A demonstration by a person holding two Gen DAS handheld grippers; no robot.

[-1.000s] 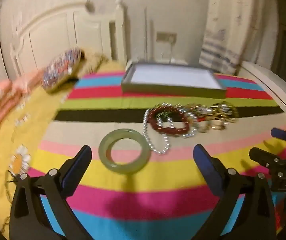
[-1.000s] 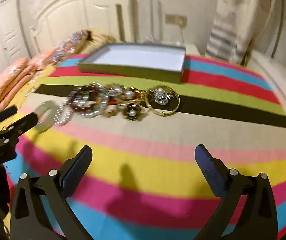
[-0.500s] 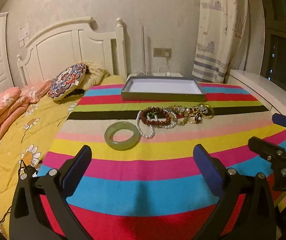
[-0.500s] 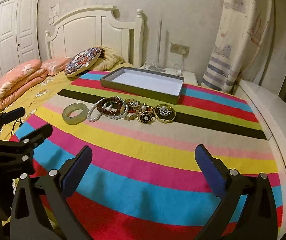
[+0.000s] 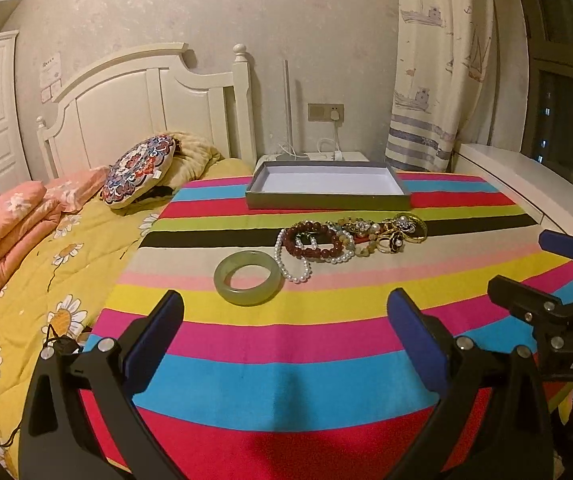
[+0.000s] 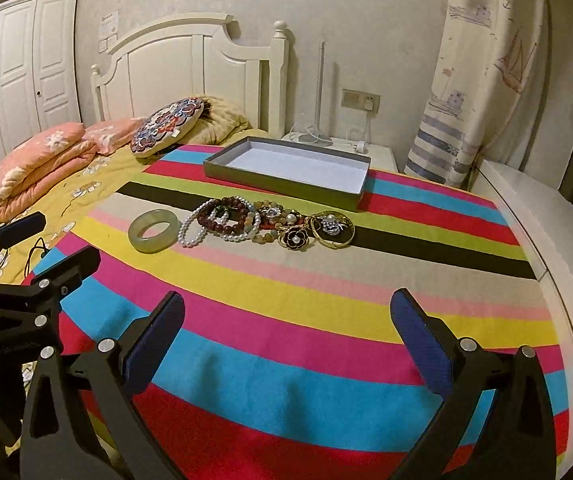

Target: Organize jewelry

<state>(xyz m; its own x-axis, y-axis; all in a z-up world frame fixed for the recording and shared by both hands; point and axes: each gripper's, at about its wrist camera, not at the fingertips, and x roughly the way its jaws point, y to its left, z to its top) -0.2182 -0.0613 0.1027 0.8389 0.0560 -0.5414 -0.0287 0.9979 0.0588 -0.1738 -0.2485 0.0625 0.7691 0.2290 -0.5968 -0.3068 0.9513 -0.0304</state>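
Across mid-frame in both views, on a striped blanket, lies the jewelry: green jade bangle at left, apart from the rest w/ pearl strand just right of it, dark red bead bracelet overlapping the pearls, then flower brooch & gold bangle at the right end. Behind them, upper centre, sits a shallow grey tray w/ white floor. Left gripper and right gripper both hover at frame bottom, jaws spread wide, nothing held, well short of the pile.
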